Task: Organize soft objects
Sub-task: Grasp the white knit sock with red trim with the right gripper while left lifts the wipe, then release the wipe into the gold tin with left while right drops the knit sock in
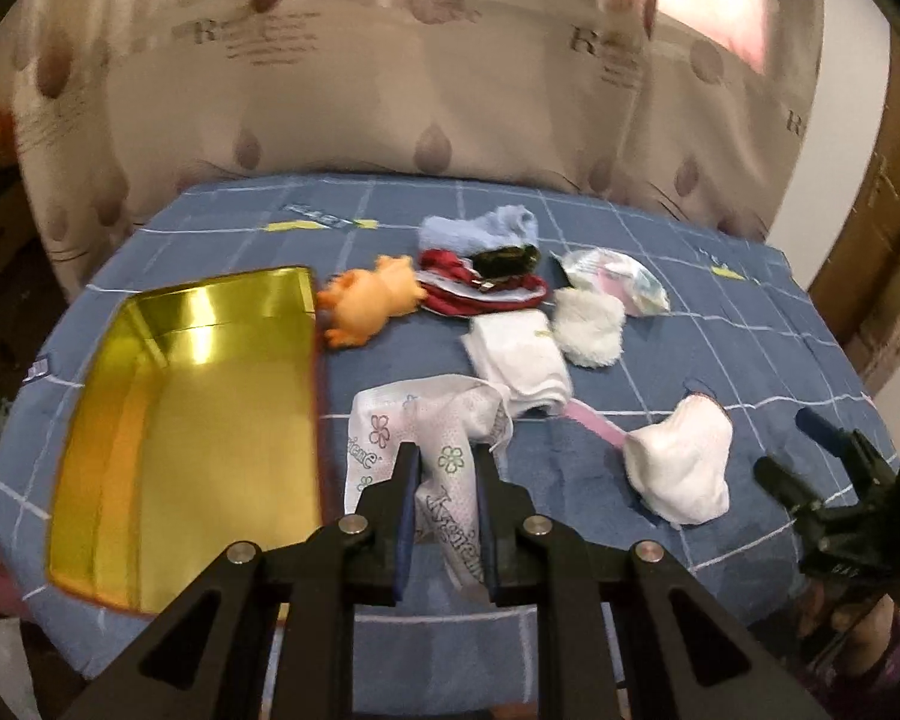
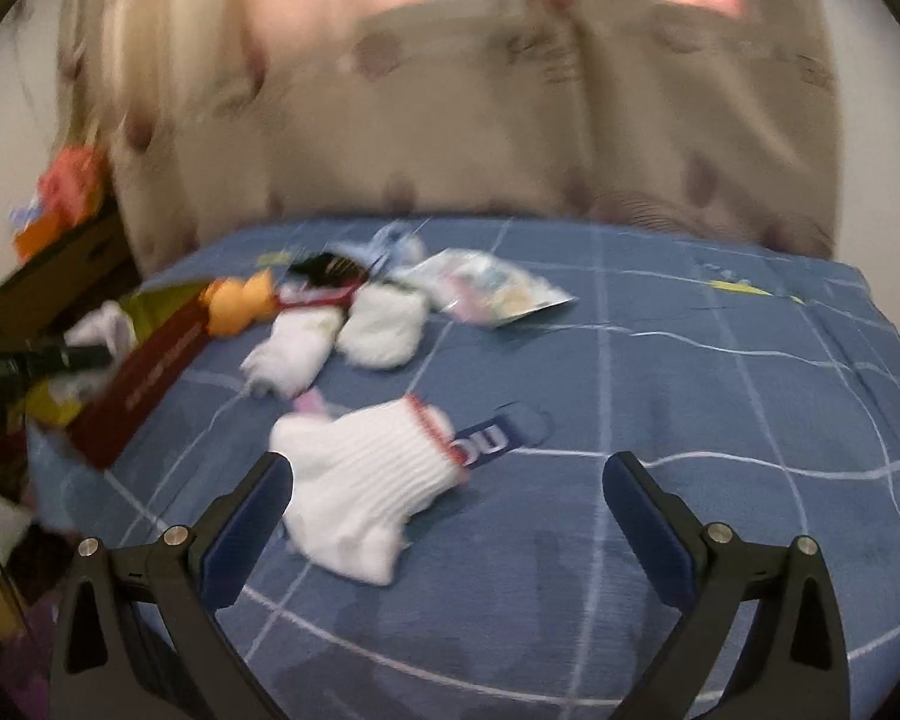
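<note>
My left gripper point(image 1: 447, 462) is shut on a white printed soft packet point(image 1: 444, 450) and holds it above the blue checked cloth, just right of the open gold-lined box point(image 1: 192, 396). My right gripper point(image 2: 447, 480) is open and empty, low over the cloth, with a white ribbed glove point(image 2: 366, 480) just in front of its left finger; it also shows in the left wrist view point(image 1: 822, 468). The glove shows in the left wrist view point(image 1: 681, 462) too. An orange plush toy point(image 1: 369, 300), a folded white cloth point(image 1: 519, 360) and a white fluffy item point(image 1: 588, 327) lie further back.
A red and dark bundle point(image 1: 486, 282), a light blue cloth point(image 1: 480, 231) and a plastic packet point(image 1: 615, 276) lie at the back. The box has a dark red outer wall point(image 2: 144, 372). A patterned headboard point(image 1: 426, 90) rises behind the bed. Clutter sits at the left point(image 2: 60, 204).
</note>
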Motion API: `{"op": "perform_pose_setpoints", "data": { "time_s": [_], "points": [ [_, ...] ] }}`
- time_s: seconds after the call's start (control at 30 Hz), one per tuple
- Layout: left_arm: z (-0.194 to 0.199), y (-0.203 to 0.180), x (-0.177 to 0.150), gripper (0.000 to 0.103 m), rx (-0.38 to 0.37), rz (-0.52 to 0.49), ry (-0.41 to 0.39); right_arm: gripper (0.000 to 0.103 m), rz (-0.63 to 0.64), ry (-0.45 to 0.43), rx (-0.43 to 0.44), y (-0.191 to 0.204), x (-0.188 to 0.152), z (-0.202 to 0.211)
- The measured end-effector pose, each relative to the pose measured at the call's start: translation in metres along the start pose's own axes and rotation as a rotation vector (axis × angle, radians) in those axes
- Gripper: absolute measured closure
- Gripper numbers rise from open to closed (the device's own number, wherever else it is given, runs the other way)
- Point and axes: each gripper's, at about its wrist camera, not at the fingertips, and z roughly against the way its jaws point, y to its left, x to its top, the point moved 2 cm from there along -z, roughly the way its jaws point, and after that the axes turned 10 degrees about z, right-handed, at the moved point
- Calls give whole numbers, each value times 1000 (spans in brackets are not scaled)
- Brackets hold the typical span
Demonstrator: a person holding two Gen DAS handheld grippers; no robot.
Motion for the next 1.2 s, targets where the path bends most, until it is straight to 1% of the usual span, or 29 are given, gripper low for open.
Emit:
{"op": "perform_pose_setpoints", "data": {
  "time_s": [0.1, 0.17, 0.23, 0.3, 0.37, 0.4, 0.43, 0.47, 0.5, 0.57, 0.63, 0.73, 1.2],
  "points": [
    [14, 14, -2, 86, 13, 28, -17, 0, 62, 61, 7, 16, 0, -10],
    [19, 23, -2, 86, 23, 52, -28, 0, 76, 107, 10, 27, 0, -20],
    [22, 34, -3, 86, 31, 71, -27, 0, 53, 137, -2, 30, 0, -27],
    [24, 44, -4, 86, 34, 95, -26, 0, 13, 178, 11, 28, 0, -37],
    [25, 50, -4, 86, 34, 106, -24, 1, -29, 200, 11, 25, 1, -44],
    [25, 52, -5, 86, 38, 109, -26, 9, -40, 207, 7, 25, 1, -47],
    [25, 53, -5, 86, 41, 108, -26, 31, -41, 213, 10, 25, 2, -50],
    [24, 55, -6, 86, 43, 106, -24, 46, -43, 230, 28, 26, 1, -55],
    [24, 56, -6, 86, 42, 107, -21, 55, -50, 249, 40, 27, 0, -59],
    [22, 57, -6, 86, 39, 113, -20, 66, -38, 230, 39, 30, 1, -57],
    [22, 60, -6, 86, 42, 114, -20, 72, -16, 219, 39, 32, 2, -54],
    [20, 67, -6, 86, 39, 132, -13, 77, -16, 197, 57, 32, 5, -49],
    [22, 71, -3, 86, 99, 124, -31, 77, -25, 115, 91, 39, 24, -23]
  ]
}}
